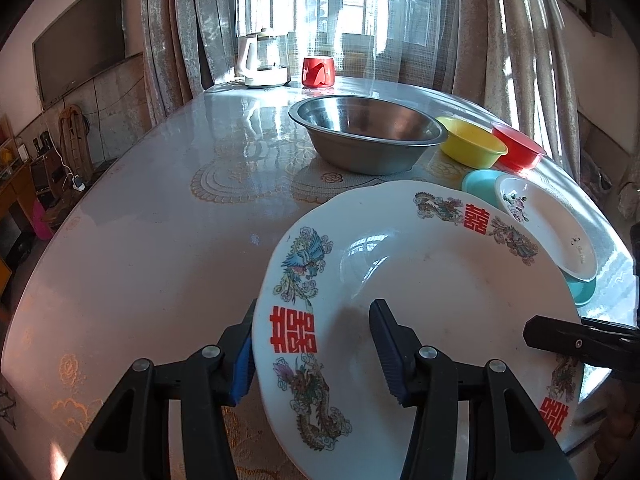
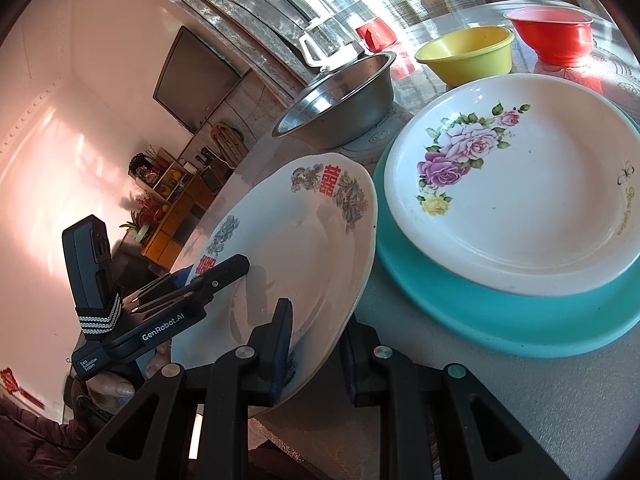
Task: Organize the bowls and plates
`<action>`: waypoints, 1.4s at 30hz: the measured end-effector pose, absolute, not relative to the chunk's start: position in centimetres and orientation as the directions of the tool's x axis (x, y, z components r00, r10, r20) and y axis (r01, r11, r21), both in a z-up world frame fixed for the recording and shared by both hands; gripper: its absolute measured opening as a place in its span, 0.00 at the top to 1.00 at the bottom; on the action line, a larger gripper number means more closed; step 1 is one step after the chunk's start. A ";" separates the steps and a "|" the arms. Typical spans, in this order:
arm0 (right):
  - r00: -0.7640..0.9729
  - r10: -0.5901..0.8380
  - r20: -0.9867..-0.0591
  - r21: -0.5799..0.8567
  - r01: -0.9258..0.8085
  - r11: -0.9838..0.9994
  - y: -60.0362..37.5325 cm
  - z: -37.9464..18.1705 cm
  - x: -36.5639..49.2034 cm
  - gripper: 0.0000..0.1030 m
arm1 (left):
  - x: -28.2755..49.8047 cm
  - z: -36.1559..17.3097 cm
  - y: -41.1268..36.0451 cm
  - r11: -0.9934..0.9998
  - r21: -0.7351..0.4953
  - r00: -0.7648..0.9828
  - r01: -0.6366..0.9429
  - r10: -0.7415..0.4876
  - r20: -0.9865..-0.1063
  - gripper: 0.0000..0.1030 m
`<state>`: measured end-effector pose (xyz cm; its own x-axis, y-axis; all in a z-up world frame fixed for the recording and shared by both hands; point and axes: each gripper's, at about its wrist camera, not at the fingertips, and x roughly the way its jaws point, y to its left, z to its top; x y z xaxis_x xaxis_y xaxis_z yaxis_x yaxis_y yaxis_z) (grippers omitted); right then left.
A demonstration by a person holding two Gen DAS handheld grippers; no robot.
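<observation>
**Q:** Left wrist view: report the state of the left gripper [image 1: 316, 320].

**A:** Jaws about half open, straddling the near-left rim of the patterned plate [image 1: 440, 280]. One pad sits outside the rim at the plate's edge. The other finger lies over the plate's upper face. Firm pad pressure cannot be confirmed.

**Q:** State of the right gripper [image 2: 318, 316]?

**A:** Jaws nearly closed, clamped on the same plate's rim. One finger is on the upper face, the other beneath. The plate is tilted, extending forward and left of this tool, with its far edge toward the steel bowl [image 2: 340, 100].

**Q:** What lies ahead of the right gripper?

**A:** Forward and right, a floral plate [image 2: 520, 200] rests on a teal plate [image 2: 480, 320], just beside the held plate. Beyond these stand a yellow bowl [image 2: 468, 60] and a red bowl [image 2: 556, 40], side by side on the table [image 1: 160, 240].

**Q:** Where is the left gripper relative to the right?

**A:** Across the plate, at its opposite rim.
</observation>
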<state>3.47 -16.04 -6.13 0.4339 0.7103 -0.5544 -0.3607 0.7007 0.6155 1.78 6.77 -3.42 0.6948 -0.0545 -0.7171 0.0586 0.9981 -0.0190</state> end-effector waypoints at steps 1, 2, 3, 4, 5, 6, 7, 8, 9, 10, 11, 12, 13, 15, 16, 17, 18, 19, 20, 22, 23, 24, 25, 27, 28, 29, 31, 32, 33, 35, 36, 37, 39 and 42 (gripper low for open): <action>0.434 0.708 -0.557 0.613 -0.360 0.703 -16.0 -6.1 3.5 0.79 | 1.7 -3.4 6.8 0.998 -0.019 0.695 0.059 -0.055 -0.717 0.49; 0.433 0.705 -0.561 0.609 -0.360 0.707 -15.9 -6.0 3.5 0.79 | 1.7 -3.4 6.8 0.998 -0.019 0.694 0.059 -0.055 -0.718 0.49; 0.434 0.700 -0.568 0.603 -0.360 0.712 -15.8 -6.0 3.5 0.79 | 1.7 -3.4 6.8 0.998 -0.019 0.694 0.060 -0.056 -0.718 0.49; 0.435 0.692 -0.576 0.592 -0.362 0.720 -15.6 -5.8 3.5 0.79 | 1.7 -3.4 6.8 0.998 -0.021 0.694 0.060 -0.057 -0.718 0.49; 0.438 0.681 -0.587 0.576 -0.366 0.731 -15.4 -5.7 3.5 0.79 | 1.6 -3.4 6.9 0.998 -0.028 0.694 0.060 -0.062 -0.718 0.49; 0.442 0.668 -0.598 0.556 -0.372 0.743 -15.1 -5.5 3.4 0.79 | 1.6 -3.3 7.0 0.997 -0.040 0.693 0.059 -0.070 -0.717 0.49; 0.445 0.653 -0.613 0.530 -0.382 0.757 -14.6 -5.3 3.4 0.79 | 1.6 -3.3 7.1 0.997 -0.054 0.692 0.059 -0.080 -0.717 0.49; 0.453 0.631 -0.629 0.498 -0.389 0.775 -14.1 -5.0 3.3 0.78 | 1.6 -3.2 7.2 0.996 -0.064 0.692 0.057 -0.086 -0.717 0.49; 0.460 0.613 -0.643 0.470 -0.395 0.789 -13.8 -4.8 3.2 0.78 | 1.5 -3.2 7.3 0.996 -0.071 0.692 0.056 -0.090 -0.716 0.49; 0.467 0.599 -0.651 0.446 -0.403 0.799 -13.4 -4.7 3.1 0.78 | 1.5 -3.2 7.4 0.995 -0.078 0.693 0.057 -0.096 -0.715 0.49; 0.471 0.590 -0.656 0.433 -0.405 0.805 -13.3 -4.6 3.0 0.77 | 1.3 -3.1 7.5 0.995 -0.087 0.695 0.059 -0.103 -0.712 0.49; 0.475 0.582 -0.660 0.422 -0.407 0.810 -13.1 -4.5 3.0 0.77 | 1.2 -3.1 7.6 0.994 -0.092 0.697 0.060 -0.107 -0.709 0.49; 0.479 0.576 -0.663 0.410 -0.412 0.814 -13.0 -4.5 2.9 0.77 | 1.1 -3.0 7.7 0.994 -0.095 0.699 0.061 -0.111 -0.707 0.49; 0.482 0.577 -0.659 0.406 -0.418 0.813 -13.0 -4.5 2.8 0.77 | 0.9 -2.9 7.8 0.993 -0.102 0.704 0.062 -0.117 -0.700 0.49; 0.485 0.576 -0.658 0.401 -0.422 0.813 -13.0 -4.4 2.7 0.77 | 0.8 -2.8 7.9 0.992 -0.108 0.707 0.060 -0.119 -0.697 0.49; 0.489 0.572 -0.658 0.392 -0.426 0.815 -12.9 -4.2 2.6 0.77 | 0.7 -2.7 8.0 0.992 -0.116 0.707 0.058 -0.123 -0.696 0.49; 0.492 0.567 -0.660 0.382 -0.430 0.818 -12.9 -4.1 2.5 0.77 | 0.6 -2.6 8.2 0.991 -0.124 0.708 0.057 -0.127 -0.695 0.49; 0.496 0.563 -0.662 0.372 -0.434 0.820 -12.8 -4.0 2.4 0.77 | 0.6 -2.6 8.3 0.990 -0.129 0.708 0.056 -0.131 -0.694 0.49; 0.497 0.560 -0.663 0.366 -0.438 0.821 -12.8 -3.9 2.4 0.77 | 0.5 -2.5 8.4 0.990 -0.132 0.710 0.058 -0.133 -0.691 0.49; 0.499 0.558 -0.663 0.360 -0.441 0.822 -12.6 -3.7 2.4 0.77 | 0.4 -2.4 8.4 0.990 -0.124 0.716 0.061 -0.130 -0.686 0.49; 0.500 0.559 -0.662 0.359 -0.443 0.822 -12.6 -3.7 2.3 0.77 | 0.3 -2.4 8.3 0.991 -0.120 0.718 0.063 -0.129 -0.684 0.49; 0.502 0.559 -0.660 0.358 -0.444 0.822 -12.6 -3.6 2.2 0.77 | 0.2 -2.3 8.3 0.991 -0.121 0.720 0.064 -0.130 -0.681 0.49; 0.503 0.560 -0.659 0.359 -0.443 0.821 -12.6 -3.6 2.1 0.77 | 0.2 -2.2 8.3 0.990 -0.125 0.724 0.065 -0.133 -0.677 0.49; 0.506 0.562 -0.655 0.362 -0.443 0.820 -12.8 -3.4 2.0 0.77 | 0.0 -1.9 8.3 0.989 -0.132 0.731 0.070 -0.141 -0.668 0.49; 0.508 0.563 -0.652 0.363 -0.443 0.820 -12.9 -3.2 2.0 0.77 | -0.1 -1.7 8.3 0.988 -0.134 0.735 0.073 -0.144 -0.662 0.49; 0.510 0.564 -0.649 0.363 -0.443 0.819 -13.0 -3.1 1.9 0.77 | -0.1 -1.5 8.2 0.988 -0.134 0.738 0.077 -0.147 -0.658 0.49; 0.519 0.564 -0.642 0.364 -0.441 0.820 -13.3 -2.8 1.8 0.77 | 0.0 -1.2 7.9 0.988 -0.127 0.744 0.087 -0.149 -0.652 0.49; 0.524 0.564 -0.639 0.366 -0.438 0.821 -13.6 -2.7 1.6 0.77 | 0.1 -0.9 7.7 0.988 -0.125 0.745 0.094 -0.153 -0.649 0.49; 0.528 0.563 -0.635 0.368 -0.434 0.822 -13.9 -2.7 1.6 0.77 | 0.2 -0.7 7.5 0.987 -0.127 0.747 0.100 -0.158 -0.646 0.49; 0.537 0.563 -0.629 0.377 -0.423 0.824 -14.5 -2.4 1.5 0.77 | 0.6 -0.1 6.9 0.984 -0.132 0.751 0.116 -0.174 -0.637 0.49; 0.545 0.560 -0.624 0.378 -0.417 0.827 -14.8 -2.1 1.4 0.77 | 0.7 0.3 6.6 0.983 -0.132 0.754 0.126 -0.182 -0.632 0.49; 0.556 0.556 -0.618 0.377 -0.411 0.830 -15.2 -1.9 1.3 0.77 | 0.9 0.6 6.2 0.982 -0.130 0.757 0.137 -0.189 -0.626 0.49; 0.579 0.547 -0.605 0.377 -0.397 0.837 -16.1 -1.3 1.2 0.77 | 1.4 1.4 5.1 0.979 -0.123 0.762 0.162 -0.203 -0.615 0.49; 0.617 0.523 -0.588 0.374 -0.367 0.852 -17.7 -0.5 1.1 0.77 | 2.3 2.4 3.2 0.972 -0.111 0.763 0.206 -0.230 -0.604 0.49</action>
